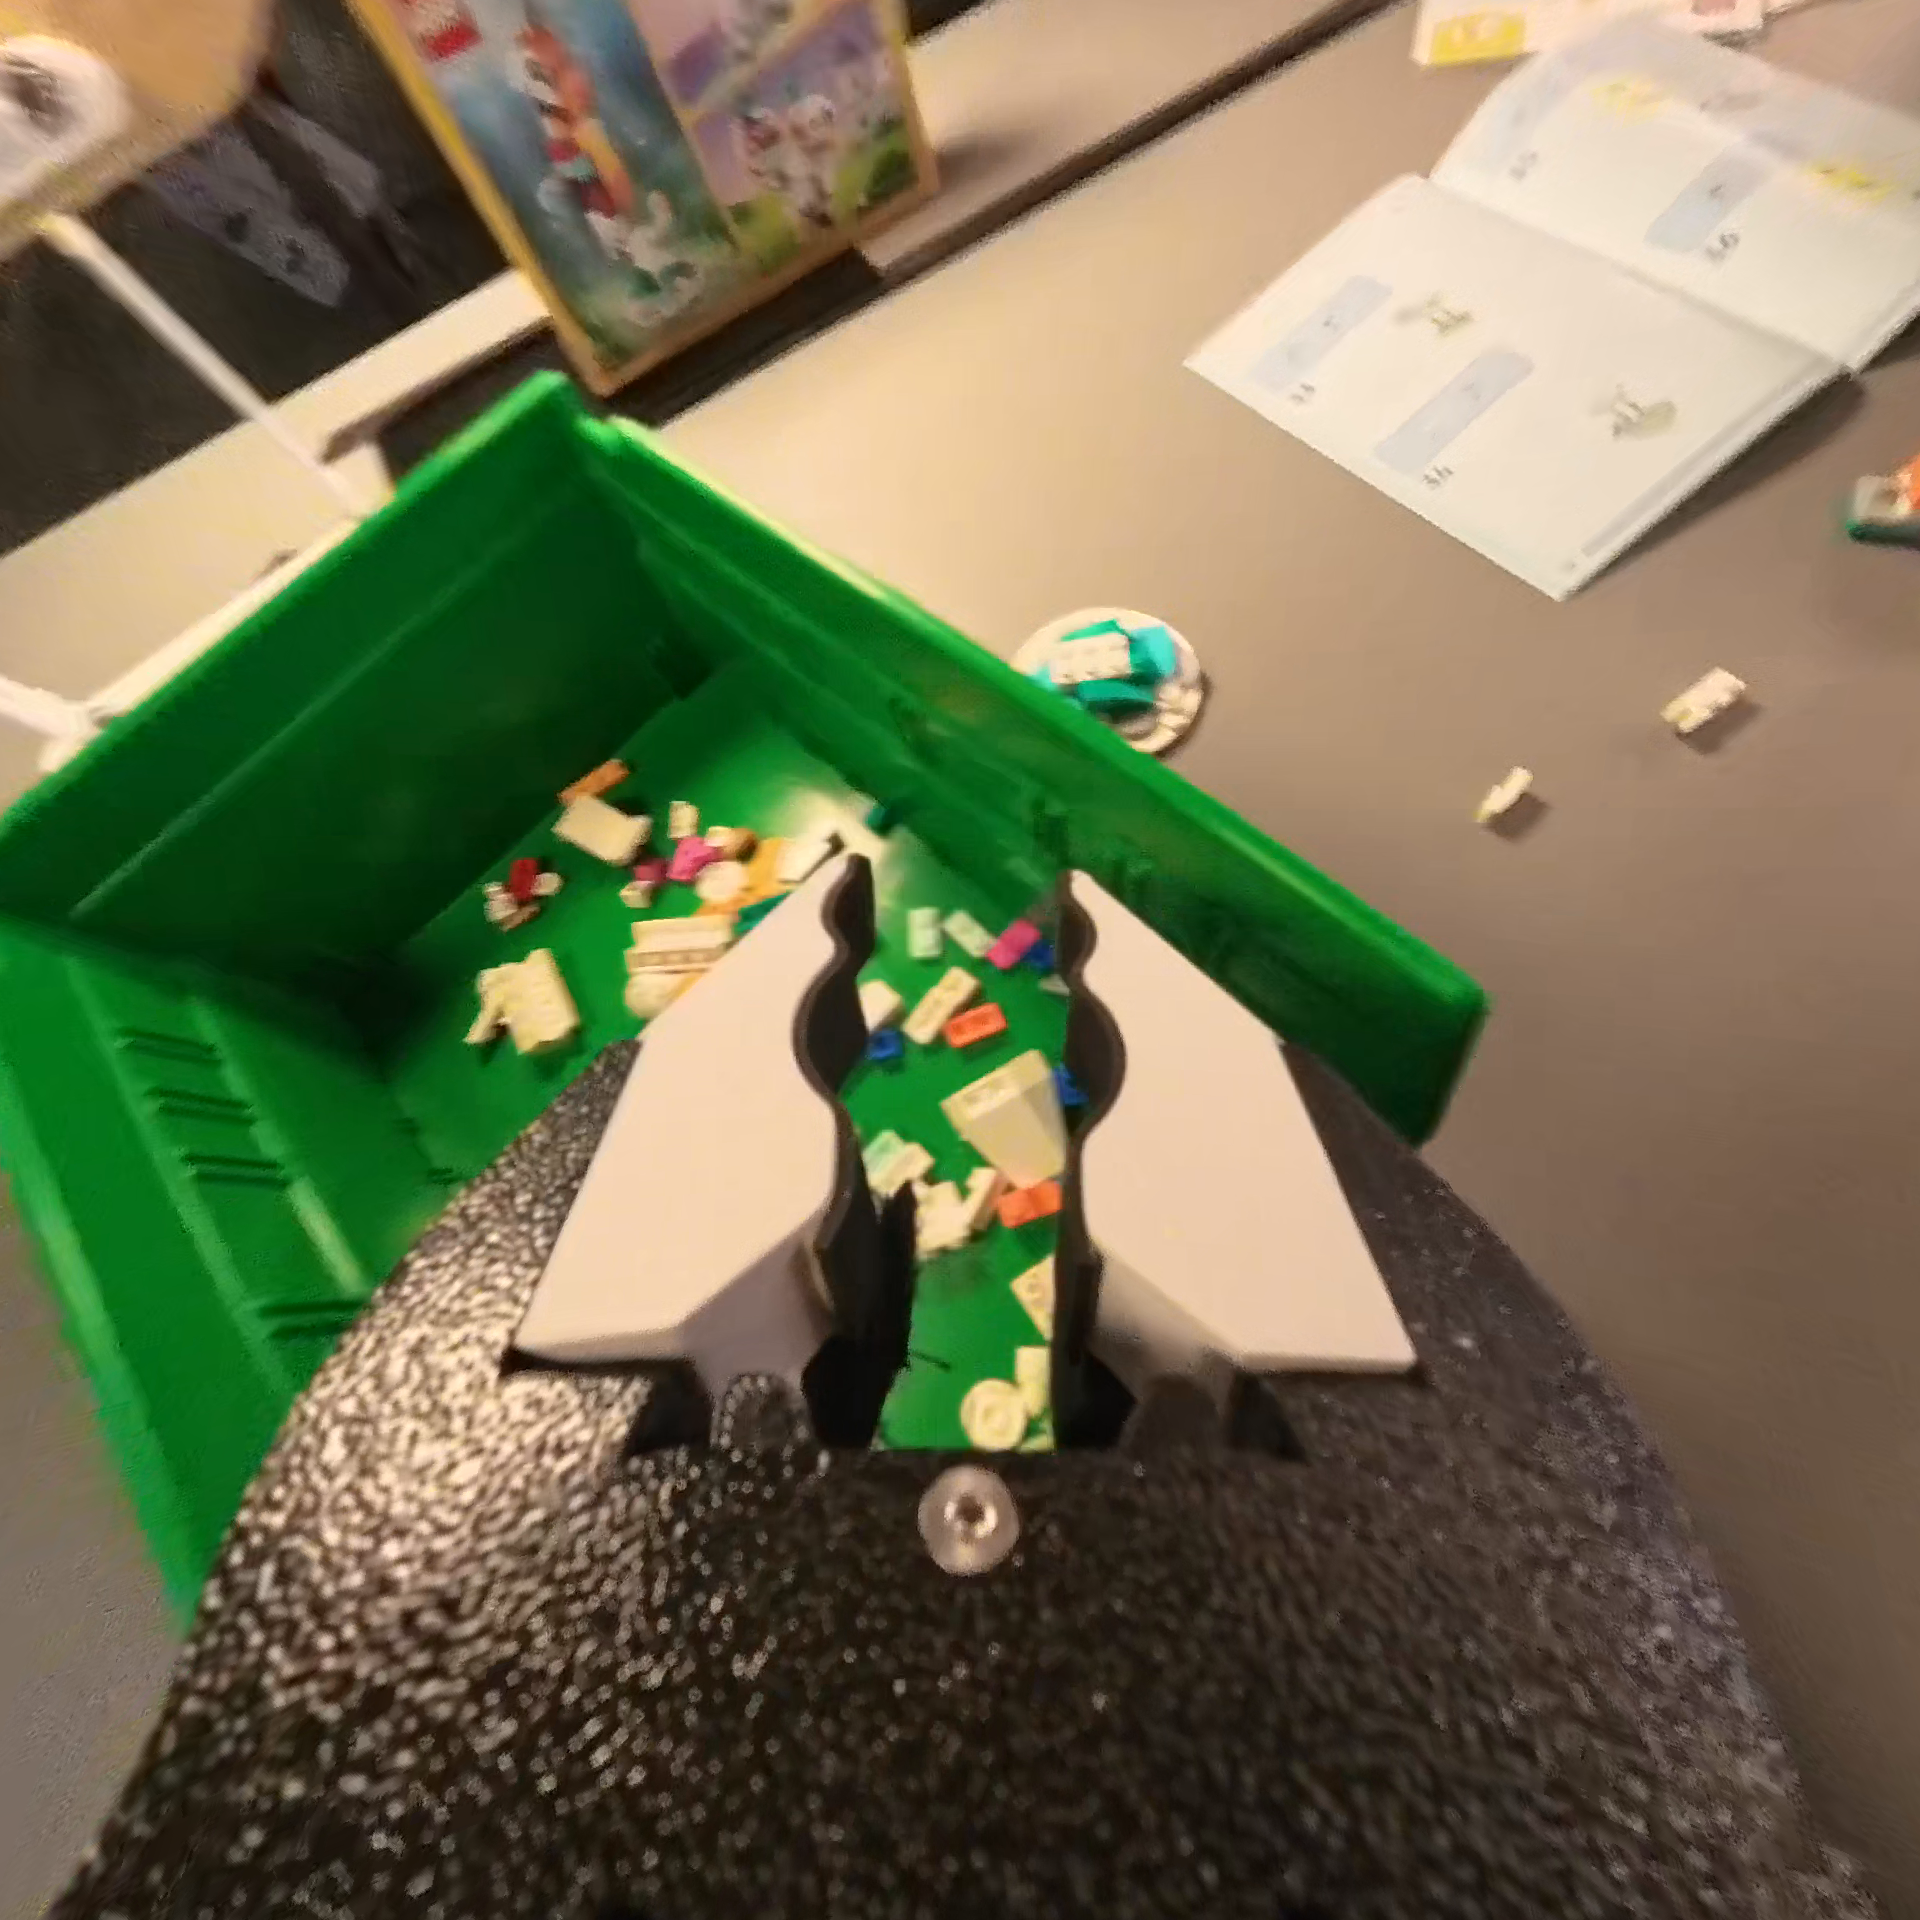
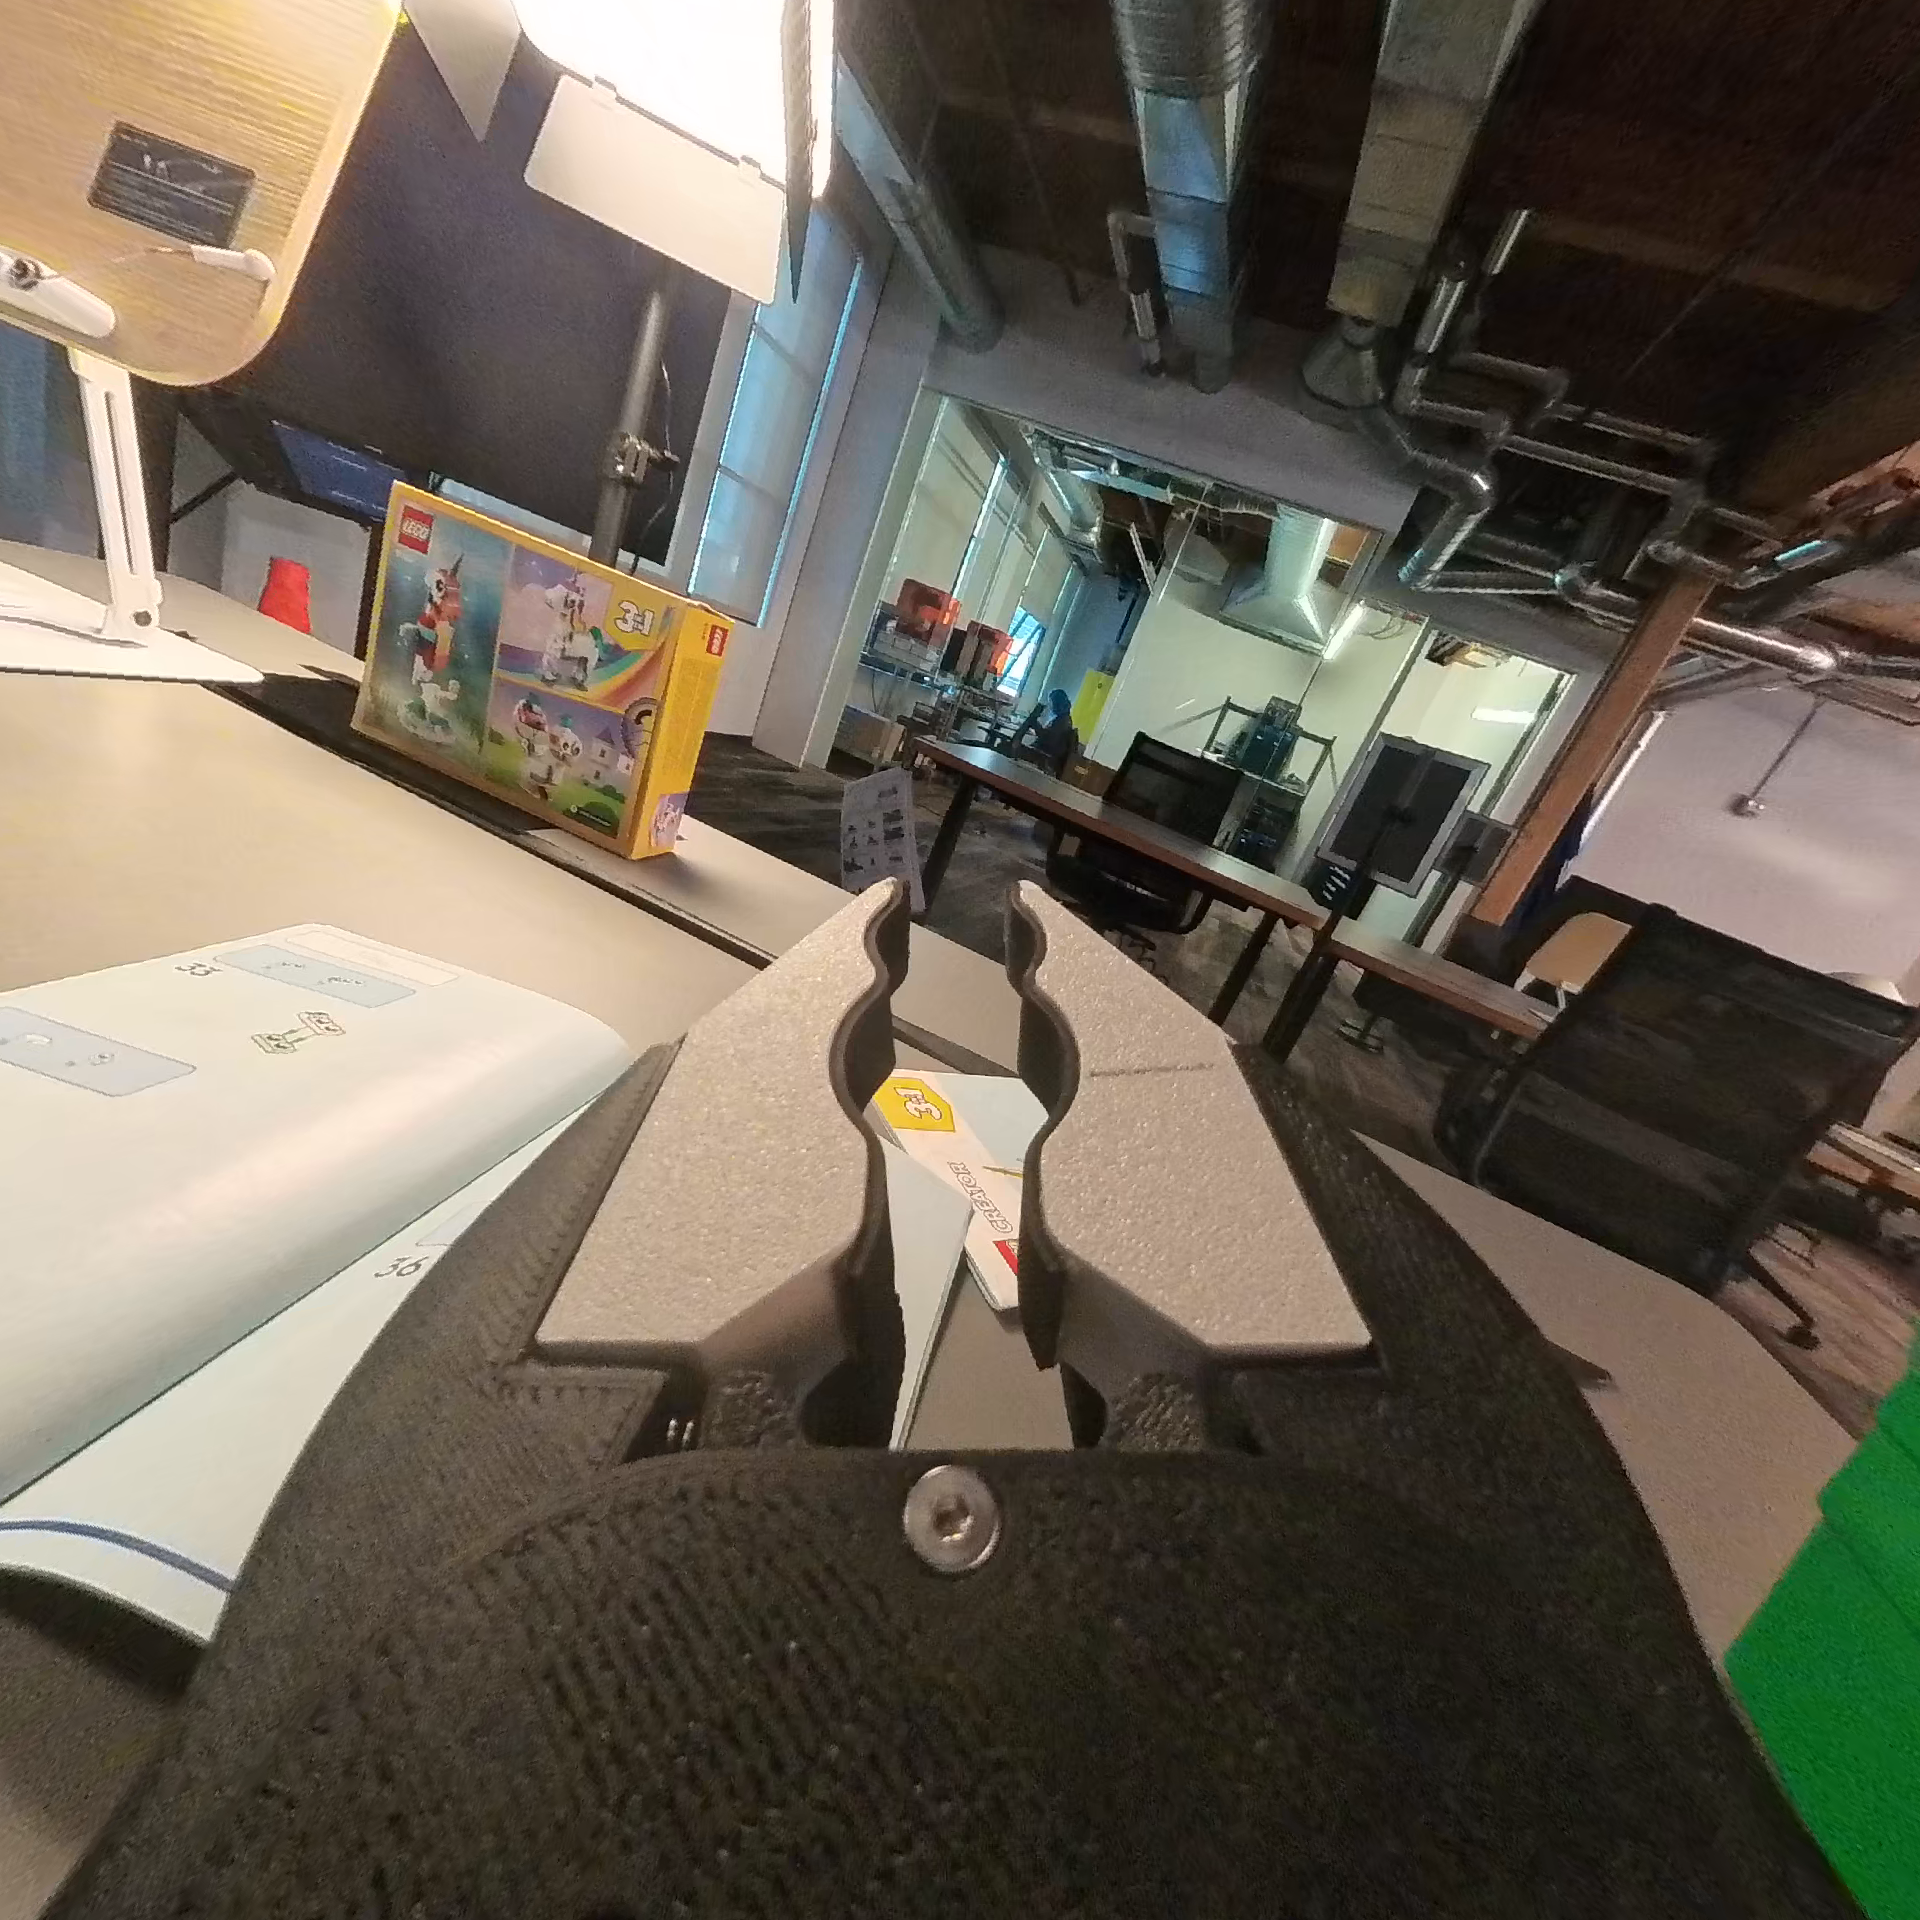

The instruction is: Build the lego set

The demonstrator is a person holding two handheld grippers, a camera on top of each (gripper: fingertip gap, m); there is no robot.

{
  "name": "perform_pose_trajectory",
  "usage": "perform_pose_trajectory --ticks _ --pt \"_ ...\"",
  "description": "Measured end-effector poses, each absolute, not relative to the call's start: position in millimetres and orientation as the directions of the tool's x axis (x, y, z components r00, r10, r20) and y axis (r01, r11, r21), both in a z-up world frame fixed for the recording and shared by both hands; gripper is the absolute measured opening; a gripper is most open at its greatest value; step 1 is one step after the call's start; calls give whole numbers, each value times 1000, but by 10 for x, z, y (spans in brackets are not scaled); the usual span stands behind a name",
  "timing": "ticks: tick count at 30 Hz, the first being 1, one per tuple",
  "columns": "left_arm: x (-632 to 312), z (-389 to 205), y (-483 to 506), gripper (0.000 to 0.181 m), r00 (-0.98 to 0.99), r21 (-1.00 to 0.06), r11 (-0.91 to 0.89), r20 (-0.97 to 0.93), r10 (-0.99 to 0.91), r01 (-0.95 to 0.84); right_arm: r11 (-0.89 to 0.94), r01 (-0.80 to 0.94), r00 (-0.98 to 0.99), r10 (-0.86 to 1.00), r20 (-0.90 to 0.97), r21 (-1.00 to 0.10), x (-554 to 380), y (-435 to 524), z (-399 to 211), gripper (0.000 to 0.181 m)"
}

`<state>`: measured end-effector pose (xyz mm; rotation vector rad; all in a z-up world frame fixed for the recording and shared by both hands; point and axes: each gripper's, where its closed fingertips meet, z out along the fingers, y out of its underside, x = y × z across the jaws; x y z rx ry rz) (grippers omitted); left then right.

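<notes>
A green bin on the grey table holds several loose bricks in white, pink, orange and blue. My left gripper hovers open and empty above the bin, over a large white sloped brick. An open instruction booklet lies on the table to the right; it also shows in the right wrist view. My right gripper is open and empty, held low over the table and pointing out over its far edge, above a second booklet.
The set's box stands at the table's back edge; it also shows in the right wrist view. A small round dish holds teal bricks beside the bin. Two small white pieces lie loose on the table. A green bin edge is at right. My hands' fingertips stand some 45 cm from each other.
</notes>
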<state>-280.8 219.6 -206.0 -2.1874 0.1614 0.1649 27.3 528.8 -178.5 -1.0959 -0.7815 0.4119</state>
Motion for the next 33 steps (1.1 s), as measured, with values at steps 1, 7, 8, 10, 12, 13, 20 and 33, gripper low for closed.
perform_pose_trajectory --ticks 1,7,8,10,12,13,20,33 --pt "-2936 -1988 2171 33 986 -806 -573 -167 -19 -147 420 73 671 650 356 -905 274 5290 -1785 16" --pt "-3291 -1818 2070 50 989 -819 -563 149 -19 113 421 82 677 642 360 -903 278 5303 -1788 17" --pt "-3309 -1824 2061 49 983 -811 -571 180 -31 131 421 86 679 639 362 -903 281 5308 -1790 17" --pt "-3346 -1866 2040 47 980 -793 -597 191 -48 125 421 93 682 634 366 -902 283 5314 -1794 17" --pt "-3375 -1931 2017 45 985 -771 -631 160 -59 88 423 100 682 629 372 -900 281 5315 -1798 17" --pt "-3382 -1961 2007 45 988 -760 -647 139 -66 64 425 104 682 628 375 -899 277 5315 -1800 17" --pt "-3270 -2083 1837 33 972 -662 -734 34 -233 -153 433 129 680 617 397 -892 267 5318 -1817 17" --pt "-3031 -2340 1431 37 878 -427 -805 51 -475 -411 439 148 680 606 413 -886 258 5324 -1829 17"
